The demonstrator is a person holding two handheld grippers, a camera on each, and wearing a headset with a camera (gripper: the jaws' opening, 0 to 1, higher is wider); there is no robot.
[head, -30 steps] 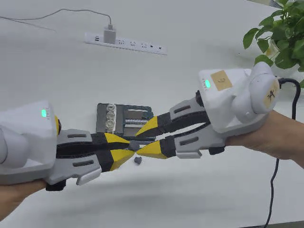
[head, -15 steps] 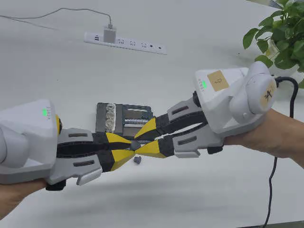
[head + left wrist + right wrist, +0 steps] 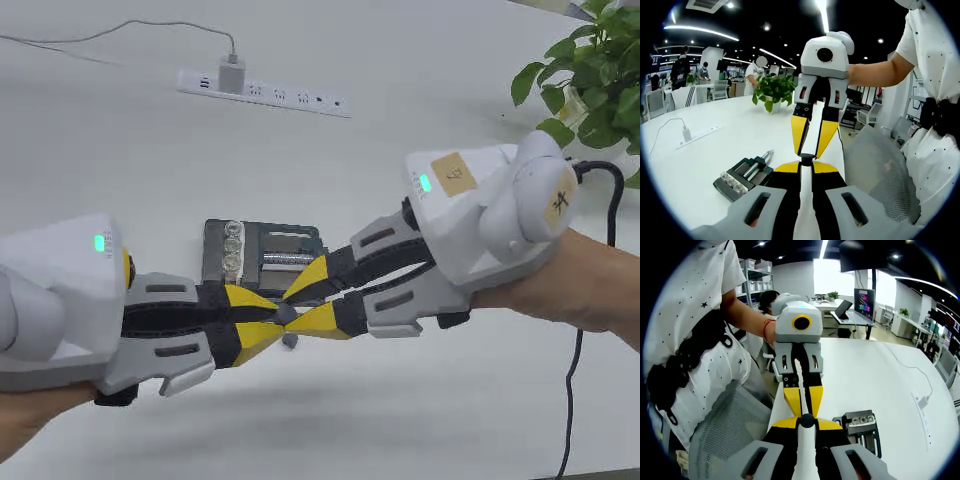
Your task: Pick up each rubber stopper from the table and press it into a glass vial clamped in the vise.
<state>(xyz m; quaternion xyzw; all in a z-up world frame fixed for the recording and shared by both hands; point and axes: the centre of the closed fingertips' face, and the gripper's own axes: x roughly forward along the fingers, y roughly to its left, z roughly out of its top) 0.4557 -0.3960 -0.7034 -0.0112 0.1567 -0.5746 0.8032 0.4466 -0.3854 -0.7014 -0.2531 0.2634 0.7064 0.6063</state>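
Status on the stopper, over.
Left gripper shut on stopper; right gripper meets it tip-to-tip, grip unclear. Another stopper on table. Vials in vise unobstructed.

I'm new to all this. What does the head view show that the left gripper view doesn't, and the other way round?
Head view: a second stopper lying on the table beneath the tips, and a black cable. Left gripper view: the room, with ceiling lights, a mesh chair and people far off. Both: the vise, power strip, plant, and the left hand-held gripper and right hand-held gripper meeting at a stopper.
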